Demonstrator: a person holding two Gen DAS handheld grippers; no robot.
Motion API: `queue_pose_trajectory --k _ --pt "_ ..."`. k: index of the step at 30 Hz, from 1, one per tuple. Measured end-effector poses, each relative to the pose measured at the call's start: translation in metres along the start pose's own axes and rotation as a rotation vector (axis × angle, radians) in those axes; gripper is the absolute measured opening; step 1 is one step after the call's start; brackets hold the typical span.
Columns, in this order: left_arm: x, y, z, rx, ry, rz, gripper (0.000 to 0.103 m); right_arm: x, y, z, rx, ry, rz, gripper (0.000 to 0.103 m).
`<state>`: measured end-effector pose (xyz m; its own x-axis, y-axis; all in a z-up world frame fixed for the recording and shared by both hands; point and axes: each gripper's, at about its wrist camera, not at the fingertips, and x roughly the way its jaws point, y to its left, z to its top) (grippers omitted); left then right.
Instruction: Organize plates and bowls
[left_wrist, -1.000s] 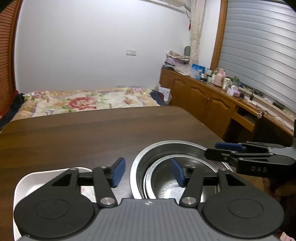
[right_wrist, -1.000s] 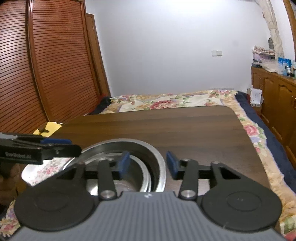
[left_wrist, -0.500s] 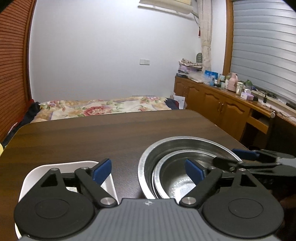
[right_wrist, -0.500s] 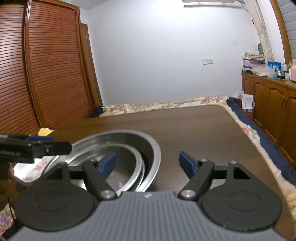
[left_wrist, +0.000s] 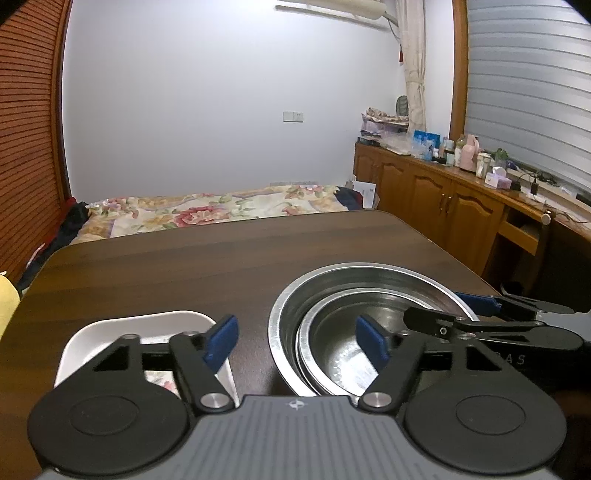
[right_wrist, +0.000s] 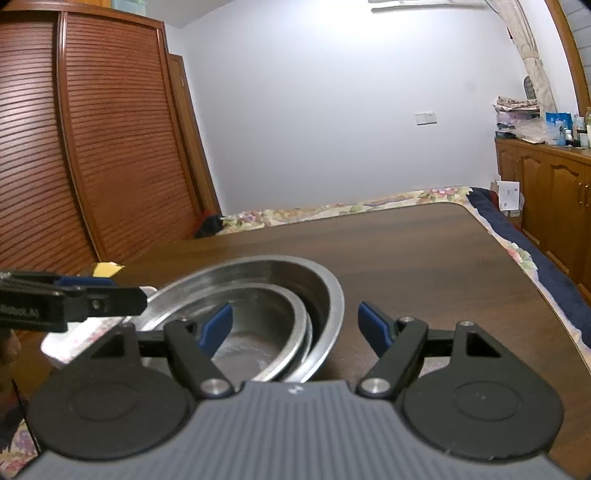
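With both your left gripper (left_wrist: 297, 345) and right gripper (right_wrist: 295, 326) spread wide and empty, the nested steel bowls (left_wrist: 365, 332) at 1 o'clock could skid if nudged.

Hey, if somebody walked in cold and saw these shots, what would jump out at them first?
Probably the nested steel bowls, a smaller one sitting inside a larger one on the dark wooden table. Both grippers hang open near them: the left gripper between the bowls and a white square dish, the right gripper straddling the bowls' right rim.
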<state>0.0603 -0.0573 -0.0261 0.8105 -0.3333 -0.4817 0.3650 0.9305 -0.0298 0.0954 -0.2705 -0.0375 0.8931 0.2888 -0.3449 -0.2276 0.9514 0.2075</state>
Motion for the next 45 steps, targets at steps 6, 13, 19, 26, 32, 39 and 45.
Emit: queue_pose_trajectory --k 6,13,19,26,32,39,45 --pt "-0.014 -0.006 0.0 0.011 0.001 0.019 0.065 -0.006 0.006 0.003 -0.015 -0.014 0.015 0.075" --pt "-0.006 -0.005 -0.013 -0.025 0.039 0.031 0.056 -0.002 0.004 -0.003 -0.035 0.008 -0.014 0.075" --pt "0.005 -0.001 -0.016 -0.063 0.065 0.01 0.049 0.004 0.0 -0.005 -0.002 0.031 -0.011 0.074" --pt "0.01 0.0 -0.021 -0.097 0.08 -0.008 0.042 0.008 0.004 -0.006 -0.005 0.04 -0.008 0.067" --pt "0.015 0.001 -0.022 -0.099 0.08 -0.013 0.04 0.01 0.004 -0.007 -0.003 0.048 -0.005 0.048" --pt "0.016 0.002 -0.023 -0.116 0.084 -0.032 0.034 0.01 -0.002 -0.006 0.056 0.048 0.005 0.032" --pt "0.009 0.005 -0.019 -0.146 0.078 -0.033 0.034 0.008 0.001 -0.002 0.068 0.044 0.017 0.032"
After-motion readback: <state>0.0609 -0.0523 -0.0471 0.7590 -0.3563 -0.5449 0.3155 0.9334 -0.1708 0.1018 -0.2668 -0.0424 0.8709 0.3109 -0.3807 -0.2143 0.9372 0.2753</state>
